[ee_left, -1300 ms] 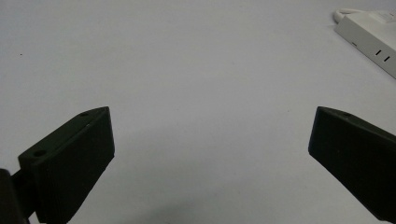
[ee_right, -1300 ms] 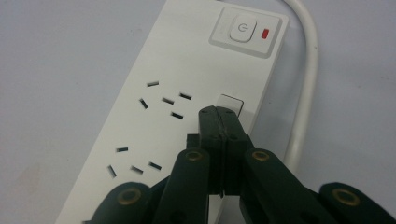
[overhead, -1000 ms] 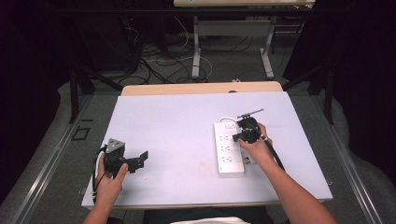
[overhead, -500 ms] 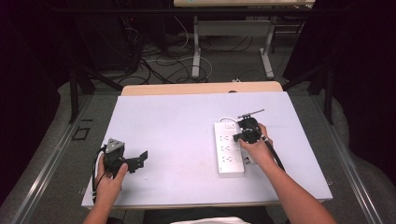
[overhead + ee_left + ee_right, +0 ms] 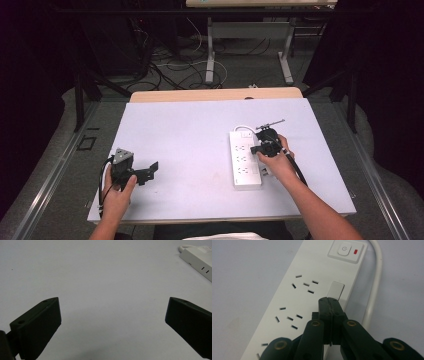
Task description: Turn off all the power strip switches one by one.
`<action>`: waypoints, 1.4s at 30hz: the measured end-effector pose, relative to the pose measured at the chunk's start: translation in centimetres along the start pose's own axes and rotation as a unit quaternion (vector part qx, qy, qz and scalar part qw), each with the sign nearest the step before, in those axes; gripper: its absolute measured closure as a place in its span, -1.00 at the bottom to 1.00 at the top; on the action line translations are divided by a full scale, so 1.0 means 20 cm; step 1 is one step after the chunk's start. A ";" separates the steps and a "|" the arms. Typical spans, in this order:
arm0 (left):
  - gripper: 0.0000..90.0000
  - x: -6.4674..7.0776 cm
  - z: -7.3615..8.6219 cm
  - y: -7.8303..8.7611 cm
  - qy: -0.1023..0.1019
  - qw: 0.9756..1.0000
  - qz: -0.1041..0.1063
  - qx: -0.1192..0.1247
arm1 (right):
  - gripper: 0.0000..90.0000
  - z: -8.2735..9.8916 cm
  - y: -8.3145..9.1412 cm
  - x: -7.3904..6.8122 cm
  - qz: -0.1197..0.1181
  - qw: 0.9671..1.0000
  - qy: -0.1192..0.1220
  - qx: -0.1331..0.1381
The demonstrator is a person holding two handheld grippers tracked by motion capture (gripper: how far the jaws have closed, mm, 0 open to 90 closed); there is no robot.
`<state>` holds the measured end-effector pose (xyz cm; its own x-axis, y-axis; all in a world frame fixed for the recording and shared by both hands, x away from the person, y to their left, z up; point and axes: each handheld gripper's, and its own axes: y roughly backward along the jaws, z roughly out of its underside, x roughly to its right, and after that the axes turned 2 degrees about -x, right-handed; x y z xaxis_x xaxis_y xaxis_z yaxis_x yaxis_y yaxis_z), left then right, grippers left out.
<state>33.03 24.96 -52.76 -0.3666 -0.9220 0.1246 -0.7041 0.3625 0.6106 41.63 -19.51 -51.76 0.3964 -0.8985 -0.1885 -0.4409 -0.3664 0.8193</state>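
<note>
A white power strip [image 5: 245, 159] lies on the right half of the white table [image 5: 190, 135], its cord curling off the far end. In the right gripper view the strip [image 5: 294, 297] shows several socket slots, a power button and a small red light. My right gripper [image 5: 264, 145] hovers over the strip's right edge, and its jaws [image 5: 331, 305] are pressed together with nothing between them. My left gripper [image 5: 150, 171] rests near the table's front left, held by a hand. Its jaws [image 5: 112, 322] stand wide apart over bare tabletop, and a corner of the strip [image 5: 200, 257] lies far off.
A wooden board edge [image 5: 215, 94] borders the table's far side. Beyond it are desk legs [image 5: 210, 50] and loose cables [image 5: 170, 65] on the floor. A metal rail [image 5: 55, 170] runs along the left of the table.
</note>
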 end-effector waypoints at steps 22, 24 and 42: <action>-0.99 0.00 0.00 0.00 0.001 1.000 -0.001 0.002 | 1.00 0.07 0.05 -0.04 -0.015 1.000 0.018 -0.003; -0.99 0.00 0.00 0.00 -0.001 1.000 -0.001 0.002 | 1.00 0.07 0.06 -0.04 -0.017 1.000 0.013 -0.002; -0.99 0.00 0.00 0.00 0.001 1.000 -0.001 0.005 | 1.00 0.10 0.05 -0.04 -0.024 1.000 0.015 -0.002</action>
<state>33.03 24.86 -52.77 -0.3633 -0.9233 0.1250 -0.7106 0.3613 0.6037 39.24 -19.75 -51.92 0.4415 -0.8722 -0.2107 -0.4181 -0.4078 0.8117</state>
